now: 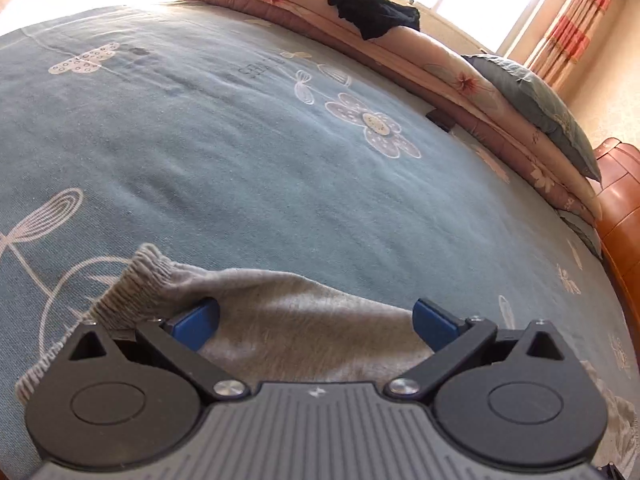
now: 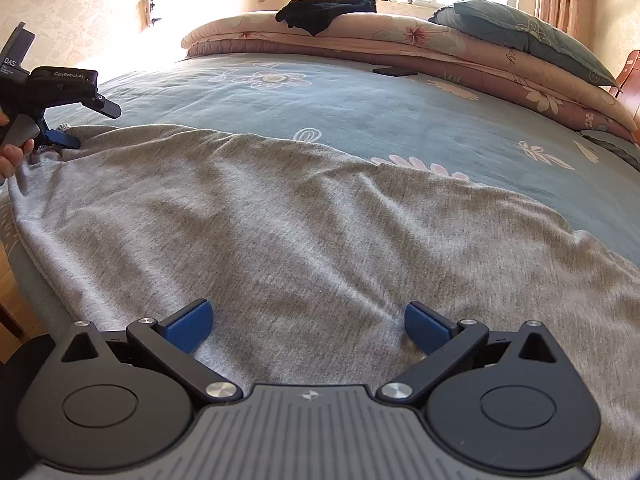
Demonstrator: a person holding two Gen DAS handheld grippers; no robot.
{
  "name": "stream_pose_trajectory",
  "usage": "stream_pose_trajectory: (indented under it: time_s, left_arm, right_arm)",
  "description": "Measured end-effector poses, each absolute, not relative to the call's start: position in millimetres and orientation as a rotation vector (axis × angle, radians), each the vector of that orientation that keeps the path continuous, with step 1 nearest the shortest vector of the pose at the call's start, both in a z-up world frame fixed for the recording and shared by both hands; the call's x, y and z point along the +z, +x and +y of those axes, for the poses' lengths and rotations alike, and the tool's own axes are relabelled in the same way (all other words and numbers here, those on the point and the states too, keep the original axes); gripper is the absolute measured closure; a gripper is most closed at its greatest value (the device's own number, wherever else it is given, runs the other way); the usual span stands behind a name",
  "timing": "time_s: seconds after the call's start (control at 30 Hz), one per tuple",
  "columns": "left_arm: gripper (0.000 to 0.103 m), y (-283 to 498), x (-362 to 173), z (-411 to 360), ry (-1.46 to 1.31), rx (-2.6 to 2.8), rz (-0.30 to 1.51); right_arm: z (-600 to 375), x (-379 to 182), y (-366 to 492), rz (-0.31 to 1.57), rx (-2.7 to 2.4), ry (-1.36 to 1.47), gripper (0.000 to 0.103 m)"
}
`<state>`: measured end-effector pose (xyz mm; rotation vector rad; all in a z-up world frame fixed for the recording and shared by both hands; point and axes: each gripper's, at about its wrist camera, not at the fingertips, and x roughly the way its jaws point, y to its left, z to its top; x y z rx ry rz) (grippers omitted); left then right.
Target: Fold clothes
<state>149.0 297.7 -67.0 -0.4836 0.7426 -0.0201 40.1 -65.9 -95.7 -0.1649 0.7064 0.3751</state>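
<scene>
Grey knit cloth, a sweatshirt (image 2: 304, 224), lies spread across the lower half of the right wrist view, its far edge running as a wavy line from the upper left down to the right edge of the frame, and its left edge hanging over the side of the bed. The right gripper (image 2: 308, 326) sits low over the middle of this cloth with its blue fingers (image 2: 190, 326) spread wide and nothing between them. At the far left of that view the left gripper (image 2: 60, 138) is at the sweatshirt's corner, with part of a hand (image 2: 14, 156) behind it. In the left wrist view the same gripper (image 1: 314, 324) fills the bottom of the frame, jaws wide apart; the ribbed cuff (image 1: 128, 292) bunches up against the left blue finger (image 1: 196, 324), and grey cloth lies between the two fingers, but they are not closed on it. Beyond the sweatshirt the blue bedsheet (image 1: 224, 152) with pale flower prints stretches bare and flat through the centre of both views, leaving much open surface up to the folded pink quilt (image 2: 400, 36) along the far edge. A black garment (image 2: 324, 10) is draped on top of the quilt near the window, a blue-grey pillow (image 2: 528, 36) rests on it at the upper right, and a small dark flat object (image 2: 394, 71) lies on the sheet just beside the quilt's edge. Orange-brown wood (image 1: 618, 208) borders the bed at the right edge of the left wrist view.
</scene>
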Motion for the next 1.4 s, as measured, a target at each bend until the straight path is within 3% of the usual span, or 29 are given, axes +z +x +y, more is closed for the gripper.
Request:
stream_pose_trajectory:
  time_s: [0.17,0.33,0.73,1.4]
  left_arm:
    - [0.001,116,-55,257,-0.401,-0.148,0.723]
    - [0.001,81,-82,252,-0.435,-0.094,0.838]
    - [0.001,-20,-70,167,-0.187,0.082,0.633]
    - [0.001,-60,-67,184,-0.271,0.073,0.508]
  right_arm:
    - [-66,-96,40,0.707,0.375,-0.163,0.000]
    - [-67,-97,38,0.695,0.377,-0.160,0.000]
    - [-69,-102,29,0.634,0.383,-0.163,0.000]
    - [-49,-85,39,0.779,0.294,-0.239,0.000]
